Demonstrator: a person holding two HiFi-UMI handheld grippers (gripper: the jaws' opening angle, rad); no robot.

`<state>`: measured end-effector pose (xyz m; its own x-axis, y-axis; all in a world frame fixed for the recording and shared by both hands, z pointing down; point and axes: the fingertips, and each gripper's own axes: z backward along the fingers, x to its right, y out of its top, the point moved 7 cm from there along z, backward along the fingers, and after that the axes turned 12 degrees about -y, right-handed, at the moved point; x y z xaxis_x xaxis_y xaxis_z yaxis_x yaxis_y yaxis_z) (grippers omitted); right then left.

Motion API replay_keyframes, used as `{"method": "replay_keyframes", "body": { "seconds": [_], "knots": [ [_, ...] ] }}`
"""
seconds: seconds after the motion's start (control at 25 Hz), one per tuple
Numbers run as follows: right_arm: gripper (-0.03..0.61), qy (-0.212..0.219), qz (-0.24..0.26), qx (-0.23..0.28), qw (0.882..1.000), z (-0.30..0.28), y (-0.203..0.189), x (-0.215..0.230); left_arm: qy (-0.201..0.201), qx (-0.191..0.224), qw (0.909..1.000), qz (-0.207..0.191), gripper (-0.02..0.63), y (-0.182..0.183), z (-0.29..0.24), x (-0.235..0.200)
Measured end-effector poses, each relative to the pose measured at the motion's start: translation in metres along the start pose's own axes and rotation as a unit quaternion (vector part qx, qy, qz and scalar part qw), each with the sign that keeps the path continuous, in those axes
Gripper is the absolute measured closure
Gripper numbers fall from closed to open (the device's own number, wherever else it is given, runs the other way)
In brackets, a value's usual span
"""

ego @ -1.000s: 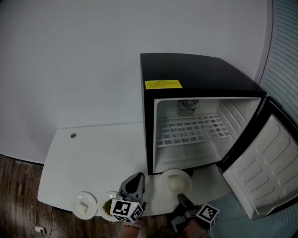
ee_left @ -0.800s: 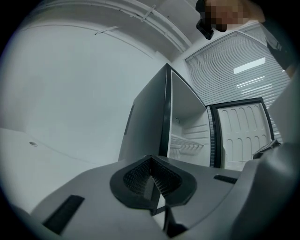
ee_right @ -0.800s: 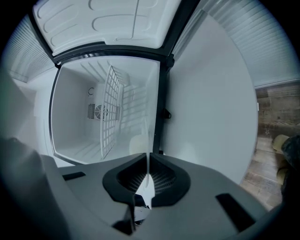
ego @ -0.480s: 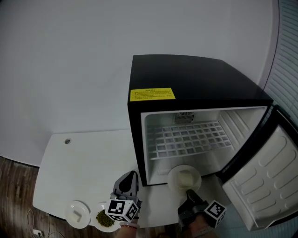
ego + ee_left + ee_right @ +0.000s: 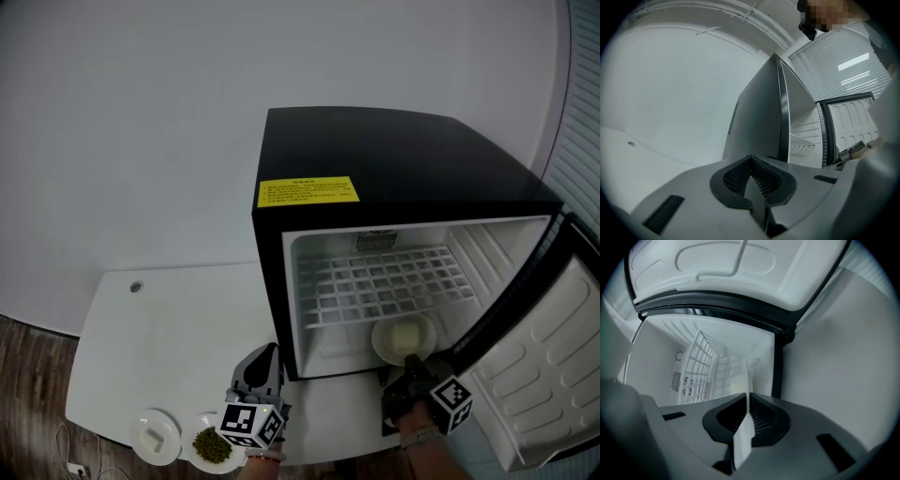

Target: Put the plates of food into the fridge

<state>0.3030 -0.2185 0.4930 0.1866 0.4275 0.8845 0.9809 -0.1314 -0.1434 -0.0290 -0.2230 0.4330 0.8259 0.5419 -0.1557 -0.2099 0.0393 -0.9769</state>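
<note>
A white plate (image 5: 403, 339) with a pale piece of food sits inside the lower compartment of the open black fridge (image 5: 394, 159), under the wire shelf (image 5: 384, 281). My right gripper (image 5: 419, 362) is shut on the plate's near rim. In the right gripper view the plate rim (image 5: 743, 432) shows edge-on between the closed jaws of the right gripper (image 5: 747, 401). My left gripper (image 5: 262, 362) hovers over the white table (image 5: 178, 319) by the fridge's front left corner. The left gripper (image 5: 751, 164) is shut with nothing in it.
Near the table's front edge lie a plate with a white piece (image 5: 155, 435) and a plate of greens (image 5: 212, 443). The fridge door (image 5: 553, 356) stands swung open at the right. A small round hole (image 5: 137, 286) marks the table's far left.
My right gripper has carried the plate from the table in front of the fridge to the right and into the lower compartment. The left gripper has shifted only slightly.
</note>
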Motion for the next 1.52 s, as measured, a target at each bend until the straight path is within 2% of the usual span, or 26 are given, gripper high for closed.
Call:
{"method": "replay_keyframes", "body": {
  "seconds": [0.32, 0.52, 0.72, 0.96, 1.12, 1.32, 1.4, 1.52],
  "knots": [
    [0.563, -0.011, 0.009, 0.024, 1.0, -0.034, 0.02, -0.013, 0.0, -0.001, 1.0, -0.002, 0.606, -0.002, 0.002, 0.0],
    [0.563, -0.021, 0.033, 0.027, 0.999, -0.045, 0.029, -0.018, 0.008, 0.0, 1.0, 0.002, 0.606, 0.0, 0.004, -0.002],
    [0.561, -0.032, 0.084, 0.026, 0.996, -0.049, 0.036, -0.028, 0.008, 0.004, 1.0, 0.002, 0.606, 0.001, 0.005, -0.003],
    [0.527, -0.061, 0.176, 0.038, 0.982, -0.051, 0.043, -0.039, 0.004, 0.007, 1.0, 0.004, 0.606, -0.001, 0.005, 0.001],
    [0.485, -0.087, 0.255, 0.04, 0.962, -0.052, 0.043, -0.044, -0.001, 0.007, 1.0, 0.005, 0.606, -0.001, 0.003, 0.002],
    [0.43, -0.118, 0.37, 0.013, 0.921, -0.055, 0.04, -0.047, 0.0, 0.006, 0.9999, 0.008, 0.606, 0.0, 0.006, 0.001],
    [0.415, -0.13, 0.404, -0.006, 0.905, -0.055, 0.039, -0.046, -0.002, 0.007, 0.9999, 0.009, 0.606, -0.001, 0.007, 0.001],
    [0.359, -0.143, 0.446, -0.032, 0.883, -0.055, 0.037, -0.046, -0.002, 0.006, 0.9999, 0.011, 0.606, -0.002, 0.008, 0.001]
  ]
}}
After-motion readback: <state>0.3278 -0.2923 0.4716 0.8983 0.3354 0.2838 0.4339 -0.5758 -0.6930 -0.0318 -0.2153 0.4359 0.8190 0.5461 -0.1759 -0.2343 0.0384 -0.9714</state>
